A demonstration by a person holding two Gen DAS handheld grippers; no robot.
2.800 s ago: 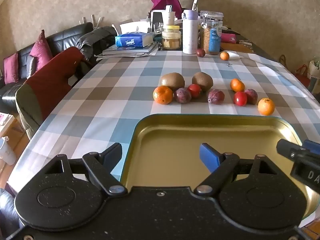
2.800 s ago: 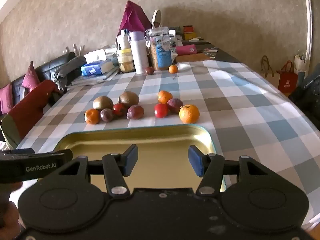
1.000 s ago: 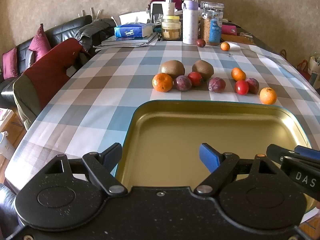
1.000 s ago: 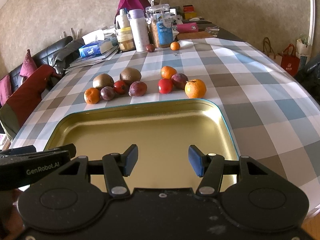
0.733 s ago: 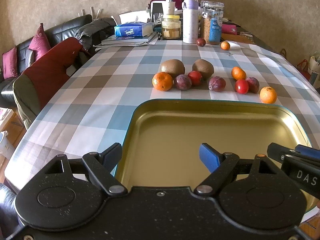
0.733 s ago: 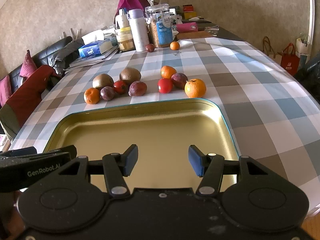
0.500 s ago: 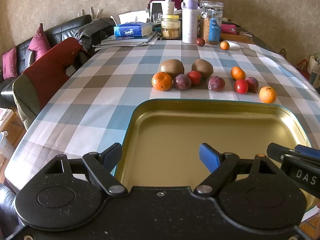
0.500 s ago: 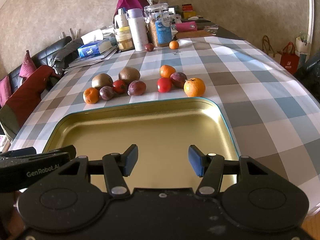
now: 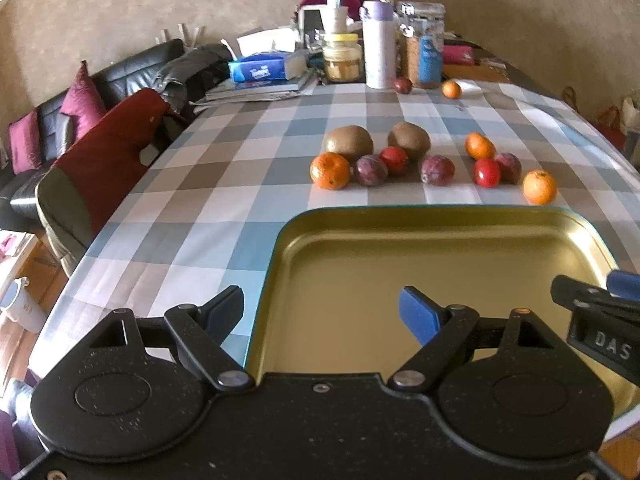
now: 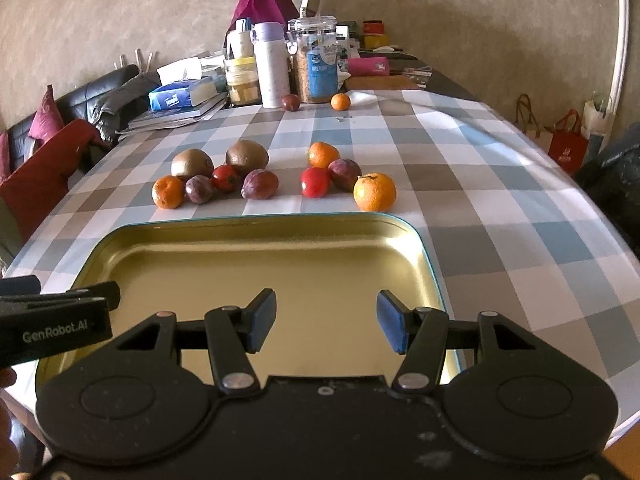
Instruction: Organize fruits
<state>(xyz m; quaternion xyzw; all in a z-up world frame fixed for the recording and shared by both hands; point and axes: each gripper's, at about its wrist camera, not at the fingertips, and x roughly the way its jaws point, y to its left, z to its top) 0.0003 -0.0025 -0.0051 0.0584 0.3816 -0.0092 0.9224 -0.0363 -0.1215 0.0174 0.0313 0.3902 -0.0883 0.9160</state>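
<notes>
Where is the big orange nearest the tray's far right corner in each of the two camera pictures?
Left wrist view: the orange lies at the right, just beyond the gold tray.
Right wrist view: the orange lies right of centre, just beyond the tray.
Shared landmark: the red fruit left of it.

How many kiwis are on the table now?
2. The left kiwi lies behind the small orange and a plum; the right kiwi lies behind the red fruit. None seems hidden.
</notes>
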